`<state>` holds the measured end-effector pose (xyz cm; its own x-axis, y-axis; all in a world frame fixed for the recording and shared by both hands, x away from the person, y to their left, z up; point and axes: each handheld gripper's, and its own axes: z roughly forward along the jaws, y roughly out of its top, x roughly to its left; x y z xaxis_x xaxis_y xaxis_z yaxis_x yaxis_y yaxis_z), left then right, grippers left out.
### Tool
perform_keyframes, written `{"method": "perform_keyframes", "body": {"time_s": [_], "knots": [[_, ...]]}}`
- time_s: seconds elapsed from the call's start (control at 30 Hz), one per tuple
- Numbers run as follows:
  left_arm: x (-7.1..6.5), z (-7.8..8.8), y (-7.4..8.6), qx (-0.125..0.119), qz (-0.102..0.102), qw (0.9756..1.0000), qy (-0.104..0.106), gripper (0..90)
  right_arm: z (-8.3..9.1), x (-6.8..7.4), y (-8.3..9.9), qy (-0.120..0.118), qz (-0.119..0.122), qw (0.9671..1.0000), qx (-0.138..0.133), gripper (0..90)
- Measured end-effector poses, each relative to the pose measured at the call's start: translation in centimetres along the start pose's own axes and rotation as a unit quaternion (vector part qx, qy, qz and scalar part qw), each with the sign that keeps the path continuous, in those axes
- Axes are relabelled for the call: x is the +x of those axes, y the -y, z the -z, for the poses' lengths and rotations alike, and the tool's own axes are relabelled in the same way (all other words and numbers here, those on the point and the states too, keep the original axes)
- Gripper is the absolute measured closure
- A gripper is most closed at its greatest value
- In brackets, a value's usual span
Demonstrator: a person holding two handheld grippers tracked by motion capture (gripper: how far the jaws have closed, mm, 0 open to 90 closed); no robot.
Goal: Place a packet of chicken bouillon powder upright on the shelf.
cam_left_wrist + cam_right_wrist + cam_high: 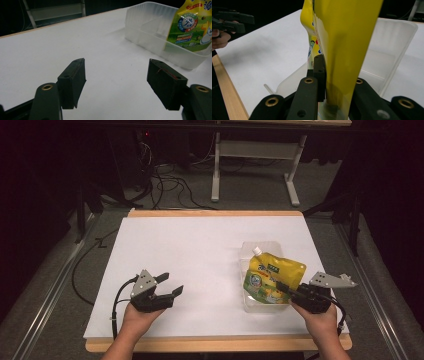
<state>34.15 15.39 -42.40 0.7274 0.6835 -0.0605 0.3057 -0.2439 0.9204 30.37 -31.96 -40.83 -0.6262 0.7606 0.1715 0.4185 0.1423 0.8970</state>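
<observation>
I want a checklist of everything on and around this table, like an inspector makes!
Surface: white table with a wooden edge, mostly bare.
Job's things: yellow pouch with a white spout, standing in a clear plastic bin that has a divider.
Clutter: nothing seen.
Grippers: left gripper open, holding nothing, above the table; right gripper shut on the pouch's edge.
Cables: a black cable trails from the left gripper; more cables lie on the floor beyond the table.
Surroundings: dark room, a grey table frame behind.

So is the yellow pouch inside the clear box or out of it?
Partly in: the yellow pouch, pinched by the right gripper, has its lower part inside the clear box, top sticking out.
</observation>
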Motion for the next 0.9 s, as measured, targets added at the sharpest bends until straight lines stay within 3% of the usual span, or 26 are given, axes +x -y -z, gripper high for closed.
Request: {"method": "perform_keyframes", "body": {"time_s": [0.57,0.6,0.63,0.67,0.7,0.73,0.77,0.87,0.9], "knots": [[-0.2,-0.3,0.1,0.007,-0.004,0.9999,0.008,31.4,0.2,0.1,0.6,0.006,-0.005,1.0,0.001,79.5],[-0.2,-0.3,0.1,0.007,-0.004,0.9999,0.009,31.3,0.2,0.2,0.6,0.012,-0.001,0.9999,0.0,69.7],[-0.2,-0.3,0.1,0.007,-0.004,0.9999,0.009,31.3,0.2,0.2,0.6,0.012,-0.001,0.9999,0.0,69.7],[-0.3,-0.2,0.1,0.006,-0.004,0.9999,0.009,31.3,0.3,0.3,0.5,0.015,-0.004,0.9999,-0.004,63.2],[-0.3,-0.2,0.1,0.005,-0.004,0.9999,0.01,31.3,0.5,0.4,0.3,0.018,-0.006,0.9997,-0.012,55.0],[-0.3,-0.2,0.0,0.005,-0.004,0.9999,0.011,31.3,0.8,0.6,0.0,0.024,-0.012,0.9993,-0.026,39.1],[-0.3,-0.1,0.0,0.003,-0.003,0.9999,0.01,31.3,0.8,0.6,0.0,0.024,-0.012,0.9993,-0.026,39.1],[-0.4,0.0,-0.2,-0.003,-0.003,0.9999,0.013,31.3,1.9,1.4,-1.1,0.045,-0.017,0.9974,-0.053,19.0],[-0.4,0.0,-0.2,-0.003,-0.003,0.9999,0.013,31.3,2.2,1.6,-1.4,0.051,-0.018,0.9969,-0.058,16.8]]}}
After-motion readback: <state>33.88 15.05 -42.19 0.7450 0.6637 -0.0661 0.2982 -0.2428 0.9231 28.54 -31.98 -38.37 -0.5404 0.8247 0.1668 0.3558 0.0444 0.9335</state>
